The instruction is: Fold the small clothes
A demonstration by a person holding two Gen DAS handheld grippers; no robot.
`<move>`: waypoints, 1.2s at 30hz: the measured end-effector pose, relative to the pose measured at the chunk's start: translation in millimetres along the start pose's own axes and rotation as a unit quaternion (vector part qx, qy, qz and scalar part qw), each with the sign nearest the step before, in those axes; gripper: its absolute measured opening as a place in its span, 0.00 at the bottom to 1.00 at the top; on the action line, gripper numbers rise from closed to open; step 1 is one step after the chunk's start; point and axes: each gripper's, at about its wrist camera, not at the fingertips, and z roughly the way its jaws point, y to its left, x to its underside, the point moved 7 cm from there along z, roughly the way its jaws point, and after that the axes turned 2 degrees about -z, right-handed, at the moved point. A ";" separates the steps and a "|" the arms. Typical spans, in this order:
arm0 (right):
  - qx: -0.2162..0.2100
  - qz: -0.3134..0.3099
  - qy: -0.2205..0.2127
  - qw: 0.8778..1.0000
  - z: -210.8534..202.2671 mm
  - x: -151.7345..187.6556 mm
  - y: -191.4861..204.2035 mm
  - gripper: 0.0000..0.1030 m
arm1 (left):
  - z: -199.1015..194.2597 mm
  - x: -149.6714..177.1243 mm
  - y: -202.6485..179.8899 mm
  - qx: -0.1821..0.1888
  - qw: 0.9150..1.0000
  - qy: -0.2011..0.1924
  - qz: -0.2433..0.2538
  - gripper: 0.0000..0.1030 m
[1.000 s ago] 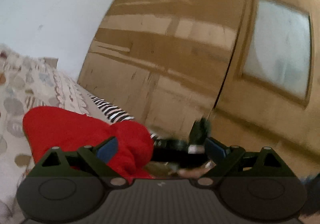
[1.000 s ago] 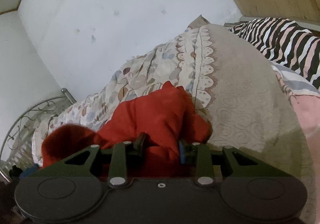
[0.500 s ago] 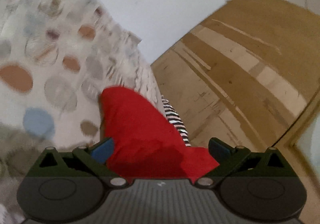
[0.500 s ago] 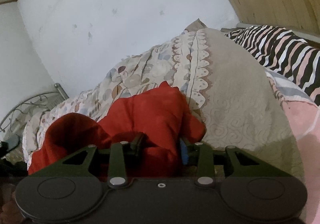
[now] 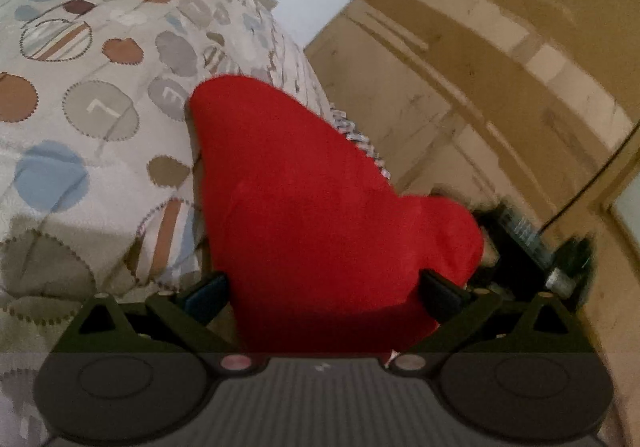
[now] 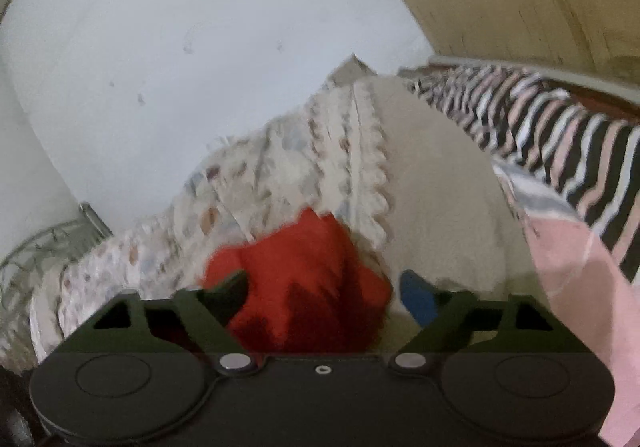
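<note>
A small red garment [image 5: 320, 199] lies bunched on the patterned bedspread [image 5: 80, 95]. In the left wrist view it fills the space between the fingers of my left gripper [image 5: 324, 291], whose jaws stand wide apart around it. In the right wrist view, which is blurred, the same red garment [image 6: 304, 287] lies between the fingers of my right gripper [image 6: 328, 291], now spread wide; its blue pad [image 6: 416, 299] stands clear of the cloth. The other gripper [image 5: 532, 243] shows dark at the right of the left wrist view.
A zebra-striped cloth [image 6: 560, 131] and a pink cloth [image 6: 572, 259] lie at the right of the bed. A wooden wardrobe [image 5: 480, 67] stands beyond. A white wall [image 6: 180, 47] is behind, and a metal bed frame [image 6: 48, 243] at left.
My right gripper was shut on the red garment and has opened, letting it go. The left gripper has turned back toward the wardrobe, still open around the garment.
</note>
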 end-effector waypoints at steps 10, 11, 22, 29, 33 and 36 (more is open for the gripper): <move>0.024 -0.147 0.052 0.987 3.5 14.9 50.4 0.93 | 16.4 37.2 -16.6 -0.085 0.986 0.064 0.131 0.87; 0.028 -0.159 0.056 0.985 3.0 20.2 49.8 0.93 | 15.5 38.7 -17.9 -0.085 0.985 0.065 0.135 0.87; 0.058 -0.257 0.045 0.964 -5.2 54.2 40.8 0.95 | -33.1 33.7 -36.0 0.021 0.973 0.133 0.187 0.98; 0.060 -0.240 0.038 0.968 -4.4 56.6 30.5 0.97 | -48.5 -18.3 7.6 0.047 0.999 0.020 -0.007 0.99; 0.056 -0.211 0.044 0.975 -4.5 56.6 26.9 0.97 | -32.8 -24.3 35.4 0.038 0.996 0.015 -0.083 0.99; 0.058 -0.199 0.050 0.977 -7.2 54.1 29.7 0.97 | -19.7 -22.6 43.8 0.048 0.992 0.021 -0.111 1.00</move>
